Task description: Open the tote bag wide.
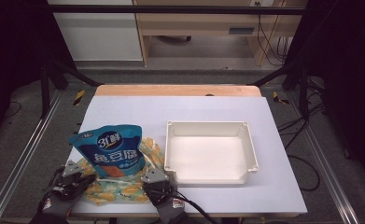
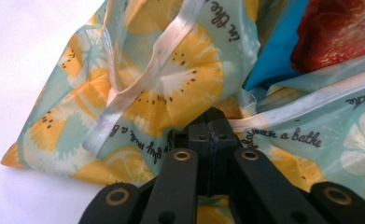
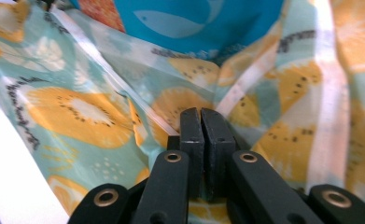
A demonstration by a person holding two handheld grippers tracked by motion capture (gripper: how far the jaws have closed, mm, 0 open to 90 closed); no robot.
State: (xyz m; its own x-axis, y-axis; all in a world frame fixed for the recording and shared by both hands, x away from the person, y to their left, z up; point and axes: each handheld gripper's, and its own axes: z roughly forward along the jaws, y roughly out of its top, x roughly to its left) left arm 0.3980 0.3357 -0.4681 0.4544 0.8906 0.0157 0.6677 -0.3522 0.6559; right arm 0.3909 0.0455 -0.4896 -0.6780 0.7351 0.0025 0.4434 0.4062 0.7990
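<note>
Nearest the high view's camera, at the tabletop's point(image 1: 124, 109) front edge, the two grippers flank a fruit-print bag. The left gripper point(image 1: 80, 176) sits at the front-left corner, the right gripper point(image 1: 155, 179) just left of the middle of the front edge – each held by a gloved hand coming in from below.

The fruit-print bag point(image 1: 119, 189) (thin plastic, pale teal with orange citrus slices, black script and whitish seams) lies crumpled on the tabletop between them. Out of its mouth rises a blue snack pouch point(image 1: 111, 150), upright, with white lettering and an orange panel low on its front.

In the left gripper view, the left gripper's point(image 2: 213, 122) jaws are pressed together with a fold of the bag point(image 2: 171, 84) pinched at their tips, right where a whitish seam runs in. In the right gripper view, the right gripper's point(image 3: 201, 122) jaws are likewise closed flat on each other, nipping the bag's point(image 3: 77, 112) film beside a seam – the pouch's point(image 3: 194, 23) blue face with a white fish shape stands just behind.

To the right of the bag, near the tabletop's centre, sits an open white plastic bin point(image 1: 252, 154), its front-left corner close to the right gripper.
</note>
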